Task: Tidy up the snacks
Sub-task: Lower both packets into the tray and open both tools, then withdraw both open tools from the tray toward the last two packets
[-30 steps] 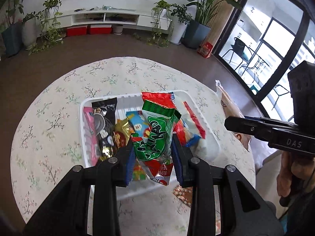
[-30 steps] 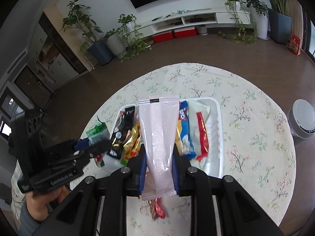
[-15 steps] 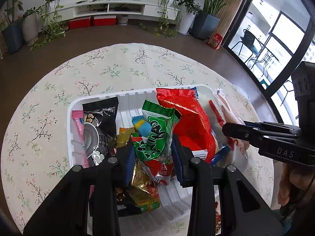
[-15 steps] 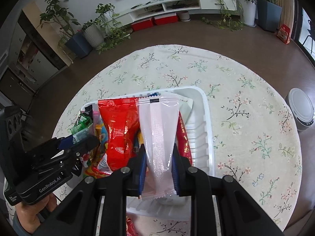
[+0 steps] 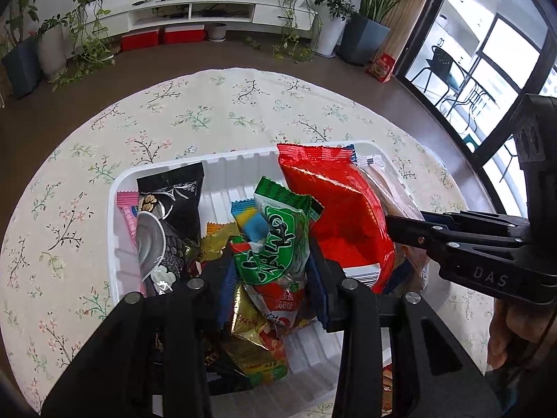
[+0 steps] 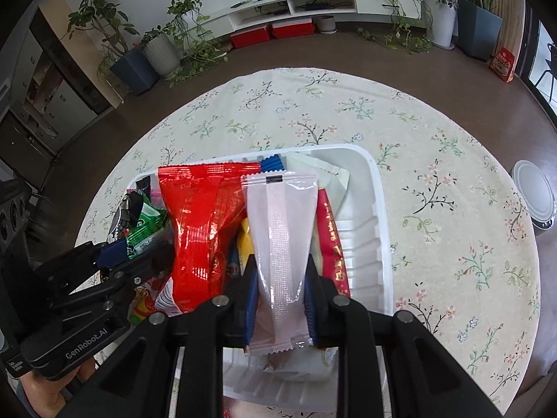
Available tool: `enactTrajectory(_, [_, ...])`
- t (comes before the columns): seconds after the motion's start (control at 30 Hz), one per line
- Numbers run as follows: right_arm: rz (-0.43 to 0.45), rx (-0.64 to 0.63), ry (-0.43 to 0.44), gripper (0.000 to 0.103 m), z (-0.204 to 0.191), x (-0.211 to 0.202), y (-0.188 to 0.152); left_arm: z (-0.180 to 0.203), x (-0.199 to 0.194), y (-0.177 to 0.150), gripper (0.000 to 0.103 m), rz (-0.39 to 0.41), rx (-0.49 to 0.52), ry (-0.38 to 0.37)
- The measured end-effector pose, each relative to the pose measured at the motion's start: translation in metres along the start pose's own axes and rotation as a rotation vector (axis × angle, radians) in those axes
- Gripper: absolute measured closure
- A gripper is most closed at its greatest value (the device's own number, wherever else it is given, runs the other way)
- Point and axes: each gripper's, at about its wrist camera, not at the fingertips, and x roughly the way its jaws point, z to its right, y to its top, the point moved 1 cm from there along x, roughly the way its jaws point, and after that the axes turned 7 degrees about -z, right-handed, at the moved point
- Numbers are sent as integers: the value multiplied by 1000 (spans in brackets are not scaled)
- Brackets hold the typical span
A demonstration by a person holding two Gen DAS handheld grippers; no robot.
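A white plastic tray [image 5: 243,160] [image 6: 376,209] on the round floral table holds several snack packets. My left gripper [image 5: 273,268] is shut on a green packet [image 5: 278,237] and holds it low over the tray's middle; the packet also shows in the right wrist view [image 6: 146,223]. My right gripper [image 6: 280,299] is shut on a clear pink-white packet [image 6: 282,240] over the tray, right of a big red bag [image 5: 334,209] [image 6: 195,223]. A black packet [image 5: 167,216] and a gold one [image 5: 250,327] lie at the tray's left.
The floral tablecloth [image 5: 209,111] [image 6: 452,209] surrounds the tray. A white round lidded bin [image 6: 536,198] stands on the floor beyond the table's right edge. Plants and a low TV cabinet [image 5: 195,14] line the far wall.
Both grippers have moved forward and down over the tray with their packets. The red bag now lies in the tray between them, where a second ago blue and red packets showed.
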Motion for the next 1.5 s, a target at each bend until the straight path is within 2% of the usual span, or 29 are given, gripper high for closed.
enactTrajectory(0.07, [-2,-4,-2,73,-1,2,1,2,1,0,64,1,3,2])
enactTrajectory(0.17, [-2,5,-3,72,-1,4,0,4,2,1,57,11,8,-1])
enactTrajectory(0.27, [1,10,1,70,0,5,0,5,1,1,47,27,11,-11])
enactTrajectory(0.37, [2,6,3,68,0,6,0,5,1,0,46,30,18,-5])
enactTrajectory(0.5, [10,9,0,59,-1,3,-1,4,0,-1,46,40,16,-5])
enactTrajectory(0.6, [23,9,-6,54,-2,-2,-3,2,-1,-5,39,50,13,-2])
enactTrajectory(0.7, [29,10,-10,54,-2,-5,-4,2,-3,-7,38,59,15,6])
enactTrajectory(0.77, [34,15,-11,54,-1,-6,-4,2,-5,-9,30,66,13,6])
enactTrajectory(1.07, [58,32,-8,53,6,-14,-9,6,-10,-14,26,92,26,24])
enactTrajectory(1.2, [72,41,-9,41,12,-19,-11,7,-11,-17,16,100,25,23])
enactTrajectory(1.37, [78,39,2,40,12,-22,-14,8,-13,-18,15,107,23,27])
enactTrajectory(1.47, [89,45,14,39,13,-27,-16,11,-17,-22,2,117,27,34])
enactTrajectory(1.5, [97,49,19,38,14,-30,-18,12,-19,-23,1,122,29,36])
